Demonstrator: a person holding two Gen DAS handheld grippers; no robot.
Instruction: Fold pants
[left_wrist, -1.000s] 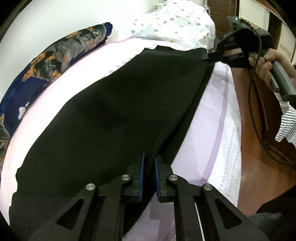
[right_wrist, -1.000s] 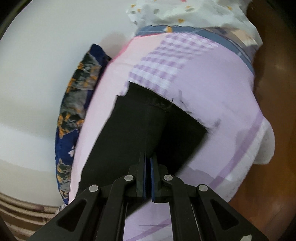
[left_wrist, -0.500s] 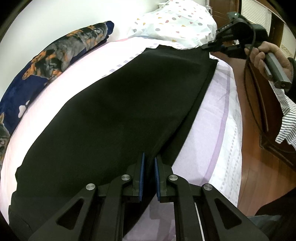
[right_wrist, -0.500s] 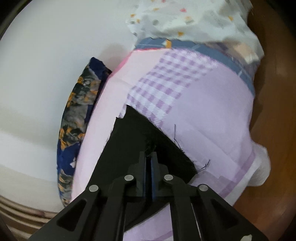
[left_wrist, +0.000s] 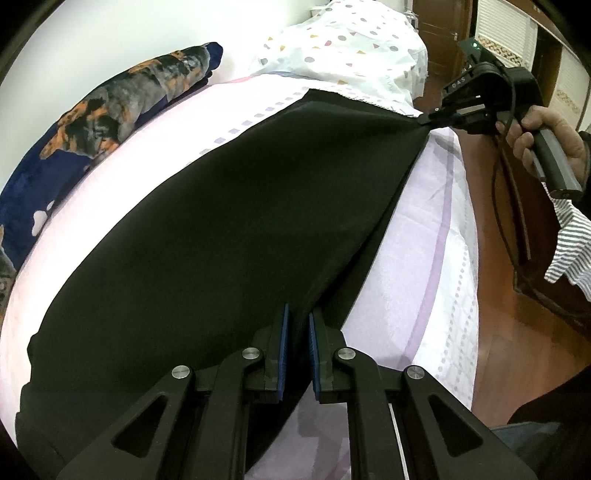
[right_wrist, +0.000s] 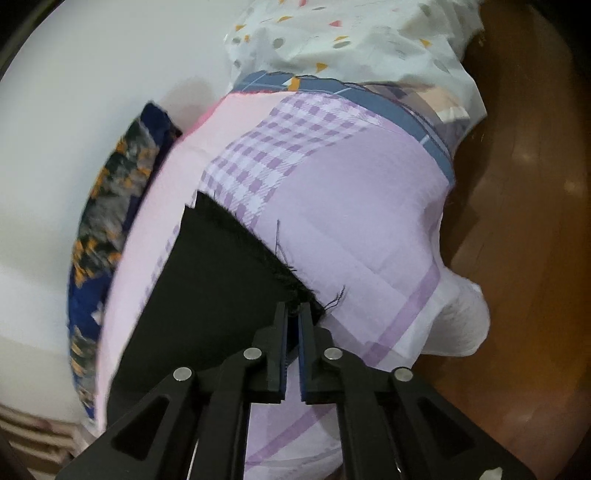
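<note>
Black pants (left_wrist: 221, 240) lie lengthwise on the lilac bed sheet (left_wrist: 424, 258), folded leg over leg and stretched between my two grippers. My left gripper (left_wrist: 297, 314) is shut on the near edge of the pants, with cloth running between its blue pads. At the far end my right gripper (left_wrist: 430, 119), held by a hand (left_wrist: 546, 133), pinches the hem corner and keeps it taut. In the right wrist view the frayed hem (right_wrist: 258, 243) ends between the tips of my right gripper (right_wrist: 293, 308). Its jaws are opening, and the cloth still sits between them.
A white dotted pillow (left_wrist: 351, 44) lies beyond the hem. A dark blue patterned blanket (left_wrist: 92, 122) runs along the wall on the left. The bed's right edge drops to a wooden floor (left_wrist: 517, 332). A striped cloth (left_wrist: 569, 243) hangs at the right.
My right gripper has carried the hem corner outward toward the bed's right edge, and the pants now lie flatter and tauter. My left gripper has stayed where it was.
</note>
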